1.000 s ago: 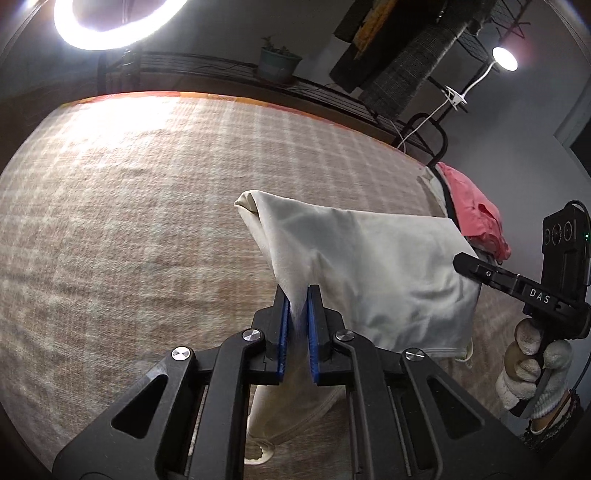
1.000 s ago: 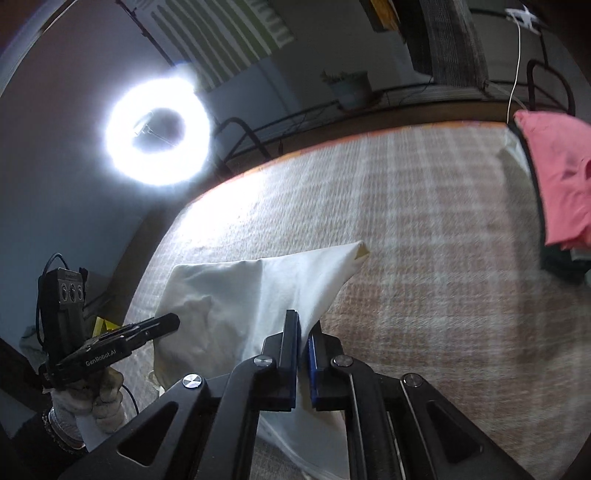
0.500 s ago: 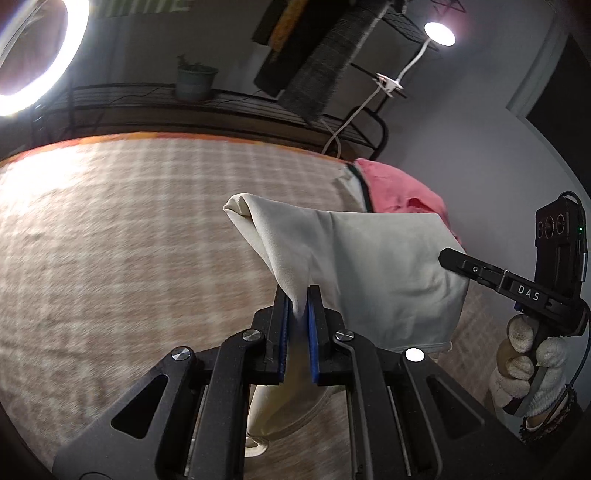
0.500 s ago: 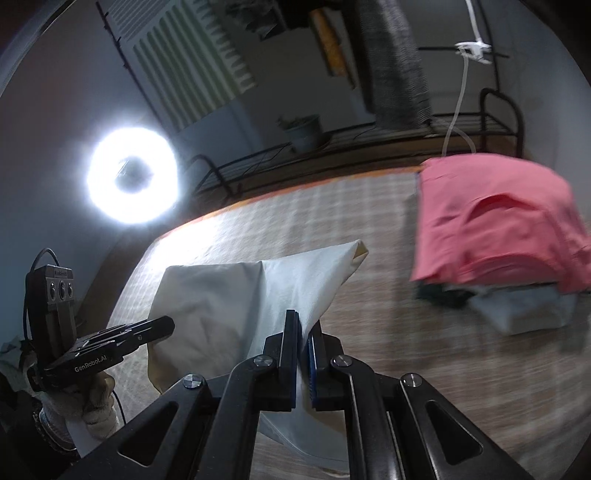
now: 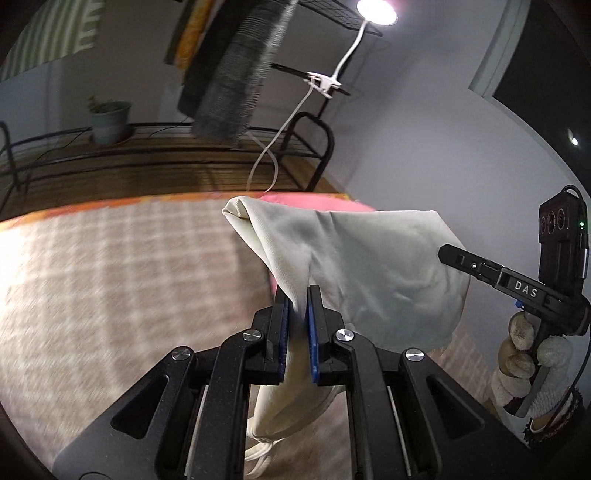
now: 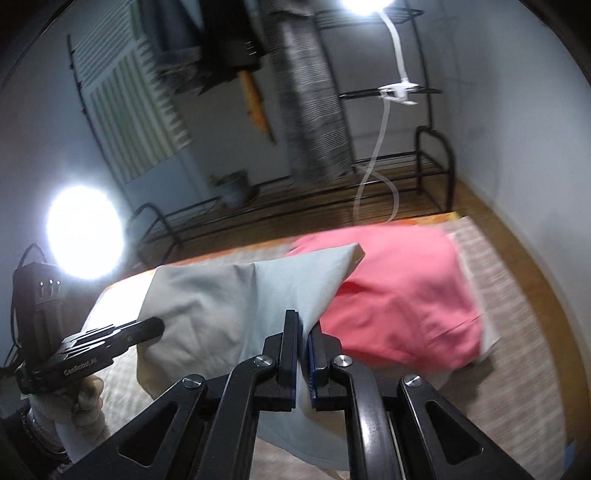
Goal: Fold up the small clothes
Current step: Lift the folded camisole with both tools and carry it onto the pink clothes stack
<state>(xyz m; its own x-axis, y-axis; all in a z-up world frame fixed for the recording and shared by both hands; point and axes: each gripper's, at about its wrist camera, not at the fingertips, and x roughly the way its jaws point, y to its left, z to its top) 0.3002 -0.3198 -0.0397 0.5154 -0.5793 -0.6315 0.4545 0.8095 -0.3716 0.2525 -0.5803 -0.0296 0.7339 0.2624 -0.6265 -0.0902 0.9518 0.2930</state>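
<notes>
A folded cream garment [image 5: 376,273] hangs in the air between both grippers, above a checked beige bed cover [image 5: 110,280]. My left gripper [image 5: 299,295] is shut on one upper edge of it, cloth pinched between the blue pads. My right gripper [image 6: 303,325] is shut on the other upper edge of the cream garment [image 6: 229,306]. Each gripper shows in the other's view: the right one [image 5: 443,253] at the garment's far side, the left one [image 6: 157,326] likewise. A folded pink garment [image 6: 399,295] lies on a stack just beyond and right of the held cloth.
A gloved hand [image 5: 524,350] holds the right gripper. A metal rack [image 6: 424,173] with a potted plant [image 5: 109,122] runs behind the bed. Clothes [image 5: 232,74] hang above it. A ring light [image 6: 85,232] and a clip lamp [image 5: 376,11] glare. Wall closes the right side.
Both grippers carried the cream garment up and to the right across the bed. The pink stack, at the right edge before, now lies directly behind the held cloth.
</notes>
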